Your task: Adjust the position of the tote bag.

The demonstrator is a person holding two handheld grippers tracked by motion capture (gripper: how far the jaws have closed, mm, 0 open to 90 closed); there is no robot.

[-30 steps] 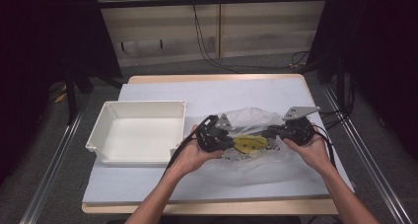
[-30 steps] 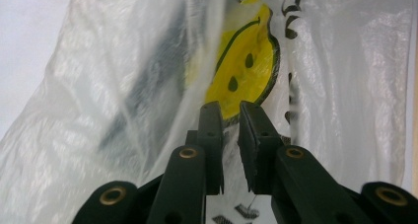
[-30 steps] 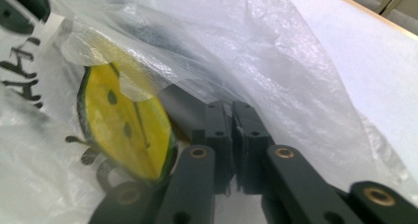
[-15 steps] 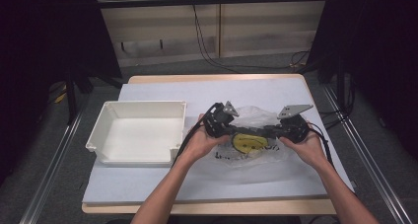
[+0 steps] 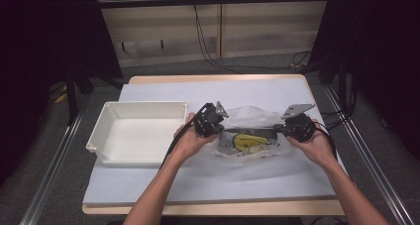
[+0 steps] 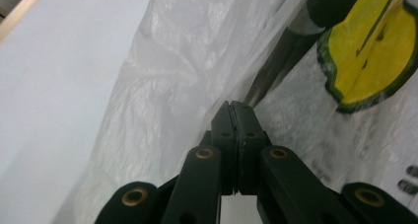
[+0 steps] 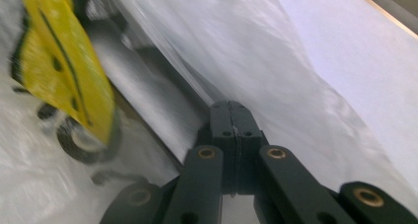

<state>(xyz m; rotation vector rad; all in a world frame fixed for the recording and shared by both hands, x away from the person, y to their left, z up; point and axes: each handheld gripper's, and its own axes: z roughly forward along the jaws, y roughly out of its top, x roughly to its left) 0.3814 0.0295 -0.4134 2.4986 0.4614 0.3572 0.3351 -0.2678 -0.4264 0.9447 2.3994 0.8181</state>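
Observation:
A clear plastic bag (image 5: pixel 255 117) lies on the white table cover, right of centre, with a yellow and black item (image 5: pixel 247 141) inside it. My left gripper (image 5: pixel 224 130) is at the bag's left end and my right gripper (image 5: pixel 278 131) at its right end, the two pointing toward each other. In the left gripper view the jaws (image 6: pixel 238 108) are pressed together on the bag's film (image 6: pixel 162 86), with the yellow item (image 6: pixel 374 56) beyond. In the right gripper view the jaws (image 7: pixel 230 108) pinch a fold of the bag (image 7: pixel 256 51) beside the yellow item (image 7: pixel 64 71).
A white rectangular tray (image 5: pixel 106 136) stands left of the bag, close to the left hand. Cables trail from both grippers. The table's front edge (image 5: pixel 213 208) is below the forearms, with dark frames and rails on either side.
My left gripper has shifted a little toward the far side of the table at the bag's left end. The bag's top now stands more bunched up. The right gripper has stayed put.

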